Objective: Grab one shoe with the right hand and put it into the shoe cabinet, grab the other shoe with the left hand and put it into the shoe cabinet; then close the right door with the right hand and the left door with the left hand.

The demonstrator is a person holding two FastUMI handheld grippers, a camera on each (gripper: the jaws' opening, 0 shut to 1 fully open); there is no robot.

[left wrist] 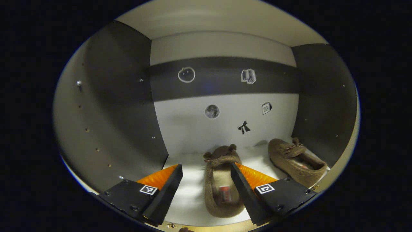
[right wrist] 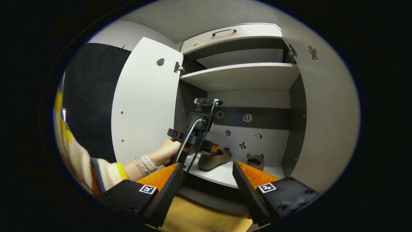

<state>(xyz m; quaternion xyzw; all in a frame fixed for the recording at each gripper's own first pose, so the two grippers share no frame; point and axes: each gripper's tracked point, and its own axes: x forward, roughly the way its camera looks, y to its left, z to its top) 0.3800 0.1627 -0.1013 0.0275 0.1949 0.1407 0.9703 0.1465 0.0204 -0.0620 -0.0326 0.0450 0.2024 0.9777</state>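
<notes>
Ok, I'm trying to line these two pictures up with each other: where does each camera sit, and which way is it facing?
Left gripper view: rides on the left gripper, inside the shoe cabinet, facing its back wall; its open fingers straddle one shoe, the other shoe lying to the right.
Right gripper view: rides on the right gripper, outside the cabinet, facing its open front; its own open fingers show below, with the person's hand and sleeve farther off.
Shared: both shoes, the shelf and the back-wall stickers.
</notes>
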